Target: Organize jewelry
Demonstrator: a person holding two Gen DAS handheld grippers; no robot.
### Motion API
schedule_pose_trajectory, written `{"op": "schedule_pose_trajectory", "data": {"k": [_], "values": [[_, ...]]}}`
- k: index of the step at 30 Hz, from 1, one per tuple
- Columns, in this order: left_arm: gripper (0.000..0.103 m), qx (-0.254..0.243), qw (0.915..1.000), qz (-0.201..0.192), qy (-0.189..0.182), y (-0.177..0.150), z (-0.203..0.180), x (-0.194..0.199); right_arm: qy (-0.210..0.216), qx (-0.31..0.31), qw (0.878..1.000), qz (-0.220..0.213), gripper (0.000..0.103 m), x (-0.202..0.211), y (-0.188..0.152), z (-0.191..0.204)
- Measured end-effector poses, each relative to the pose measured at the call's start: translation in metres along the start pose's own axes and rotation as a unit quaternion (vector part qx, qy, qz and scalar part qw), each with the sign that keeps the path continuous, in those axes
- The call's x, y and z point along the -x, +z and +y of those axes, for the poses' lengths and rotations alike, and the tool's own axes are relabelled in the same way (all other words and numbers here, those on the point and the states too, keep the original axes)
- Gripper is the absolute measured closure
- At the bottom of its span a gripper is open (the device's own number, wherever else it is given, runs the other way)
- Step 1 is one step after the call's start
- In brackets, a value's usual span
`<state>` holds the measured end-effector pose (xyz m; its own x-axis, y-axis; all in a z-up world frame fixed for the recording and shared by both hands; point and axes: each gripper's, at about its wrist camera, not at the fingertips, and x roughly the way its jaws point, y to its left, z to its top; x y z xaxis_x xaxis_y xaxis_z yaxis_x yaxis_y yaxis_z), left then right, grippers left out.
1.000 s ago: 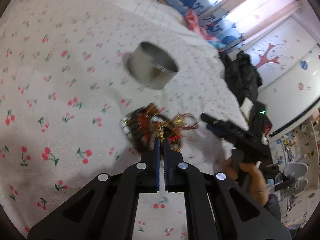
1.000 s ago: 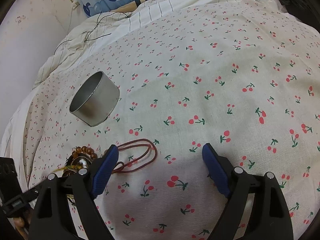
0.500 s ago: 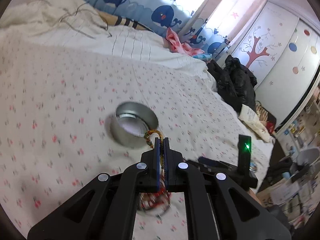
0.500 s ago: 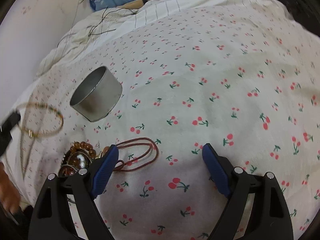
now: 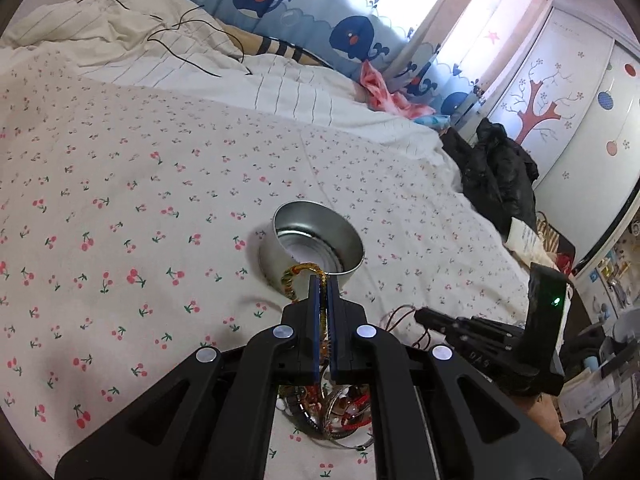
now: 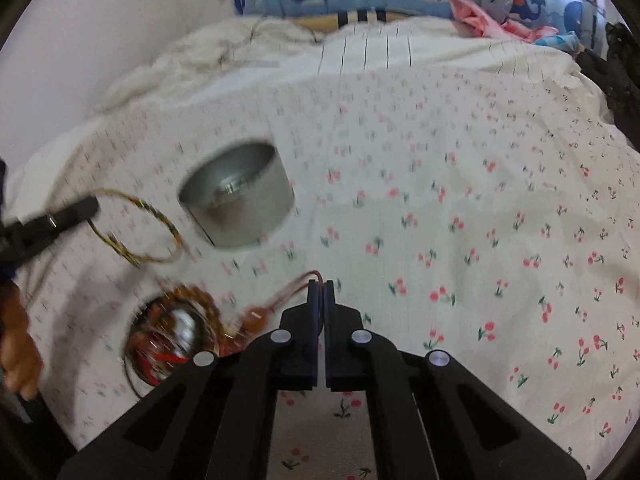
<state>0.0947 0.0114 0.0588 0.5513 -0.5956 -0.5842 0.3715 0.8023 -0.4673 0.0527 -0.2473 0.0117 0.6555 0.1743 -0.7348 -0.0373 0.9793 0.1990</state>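
Note:
My left gripper (image 5: 323,280) is shut on a gold braided bracelet (image 5: 297,276), whose loop hangs in the air just short of the round metal tin (image 5: 344,236). In the right wrist view that bracelet (image 6: 140,232) dangles from the left gripper's black fingers (image 6: 72,212), left of the tin (image 6: 240,200). My right gripper (image 6: 322,284) has its jaws closing fully together on a thin red cord bracelet (image 6: 294,286) lying on the cherry-print sheet (image 6: 460,240). A pile of beaded and metal jewelry (image 6: 176,332) lies left of it and shows under the left gripper (image 5: 340,408).
A striped white duvet (image 5: 280,92) and whale-print pillows (image 5: 352,40) lie at the bed's far side. Black clothing (image 5: 500,168) sits by the right edge, with a wardrobe (image 5: 560,100) behind. A hand (image 6: 16,352) shows at the left border.
The left gripper lifted the gold bracelet off the pile and carried it up towards the tin. The right gripper, wide open before, has shut on the red cord and tilted up.

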Motion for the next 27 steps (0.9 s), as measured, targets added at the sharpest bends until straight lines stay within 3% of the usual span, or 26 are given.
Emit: {"op": "schedule_pose_trajectory", "data": {"k": [11,18,24,27], "values": [[0.1,-0.007,0.9999,-0.001,-0.013,0.004,-0.007,0.0,0.095,-0.071,0.986,-0.12,0.1,0.046,0.03,-0.011],[0.1,-0.03,0.9993,-0.018,-0.014,0.019,-0.021,0.008,0.141,-0.076,0.977,-0.138,0.1,0.05,0.053,-0.001],[0.1,-0.038,0.9973,-0.034,-0.054,0.054,-0.038,0.0,0.168,-0.061,0.967,-0.179,0.1,0.055,0.086,0.011],[0.1,-0.031,0.9968,-0.022,-0.07,0.064,-0.04,-0.02,0.166,-0.075,0.967,-0.18,0.1,0.048,0.093,0.005]]}}
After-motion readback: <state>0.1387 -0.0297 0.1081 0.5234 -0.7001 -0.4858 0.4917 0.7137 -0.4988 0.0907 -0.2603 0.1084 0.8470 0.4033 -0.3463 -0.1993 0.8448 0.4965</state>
